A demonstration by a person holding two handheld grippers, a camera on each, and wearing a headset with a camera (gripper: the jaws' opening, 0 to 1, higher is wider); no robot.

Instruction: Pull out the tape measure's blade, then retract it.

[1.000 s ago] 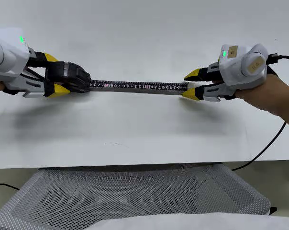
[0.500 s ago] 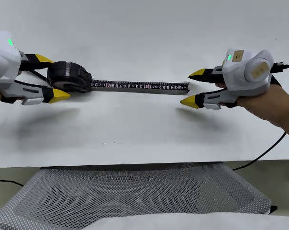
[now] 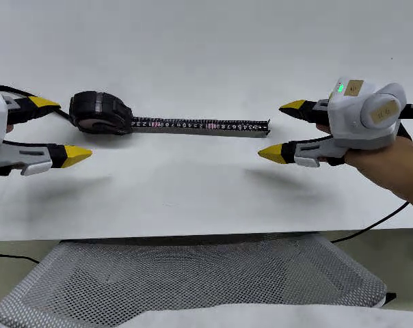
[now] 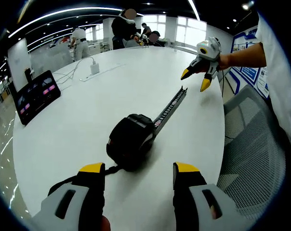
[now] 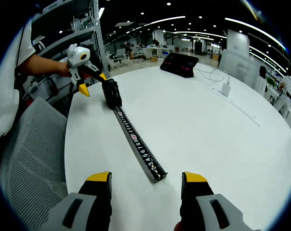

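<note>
One tape measure (image 3: 99, 112) lies on the white bench (image 3: 206, 198), with its blade (image 3: 200, 125) drawn out flat from the black case. The blade runs parallel to the bench's near edge and well back from it. The left gripper (image 3: 74, 128), jaws wide apart and holding nothing, sits just beside the case without touching it. The right gripper (image 3: 271, 130), equally spread and empty, faces the blade's hooked tip, near but apart. Extension looks complete; retraction is not yet done. Probable hazards: if the lock is released with the tip unrestrained, the spring may whip the blade home and jolt the case across the smooth surface. A jaw pressing the rounded case off-centre may slip or tip it.
</note>
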